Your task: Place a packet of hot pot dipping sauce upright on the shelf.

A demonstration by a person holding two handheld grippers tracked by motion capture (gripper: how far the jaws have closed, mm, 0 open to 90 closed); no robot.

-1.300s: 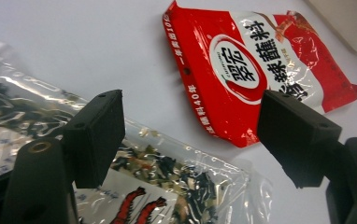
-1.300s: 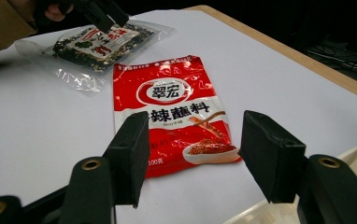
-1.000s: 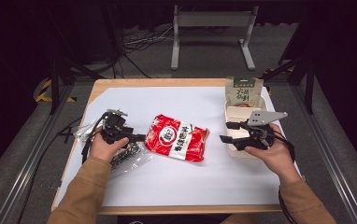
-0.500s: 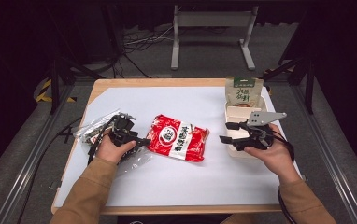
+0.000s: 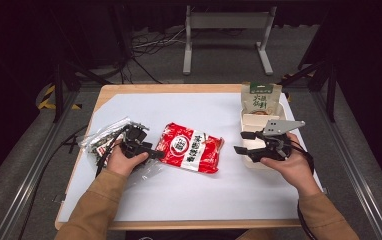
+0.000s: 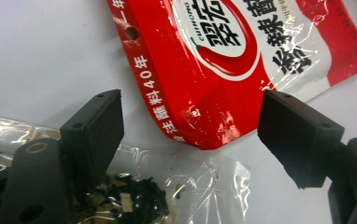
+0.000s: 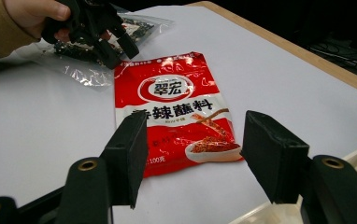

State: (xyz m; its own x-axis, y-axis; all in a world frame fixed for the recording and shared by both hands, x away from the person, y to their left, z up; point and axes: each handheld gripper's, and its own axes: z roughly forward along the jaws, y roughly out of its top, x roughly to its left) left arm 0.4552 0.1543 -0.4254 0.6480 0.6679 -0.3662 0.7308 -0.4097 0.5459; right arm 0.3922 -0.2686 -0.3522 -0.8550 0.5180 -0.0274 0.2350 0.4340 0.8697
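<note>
A red seasoning packet (image 5: pixel 189 152) lies flat on the white sheet in the middle of the table. My left gripper (image 5: pixel 151 146) is open just left of it, resting over a clear bag of dark dried bits (image 5: pixel 101 140). In the left gripper view the gripper (image 6: pixel 190 112) frames the packet's near corner (image 6: pixel 223 70) between open jaws without touching it, and the clear bag (image 6: pixel 167 186) lies below. My right gripper (image 5: pixel 240 142) is open to the right of the packet and points at it. The right gripper view shows the packet (image 7: pixel 176 112) beyond the open right gripper (image 7: pixel 193 140), with nothing between the jaws.
A white box (image 5: pixel 259 122) sits under my right hand, with a green-and-white pouch (image 5: pixel 261 97) standing behind it. The box's rim (image 7: pixel 354 154) is at the lower right in the right gripper view. The wooden table edge (image 5: pixel 179 89) borders the sheet, with bare sheet in front of the packet.
My left gripper has edged slightly right, toward the red packet's corner. The right gripper has stayed where it was.
</note>
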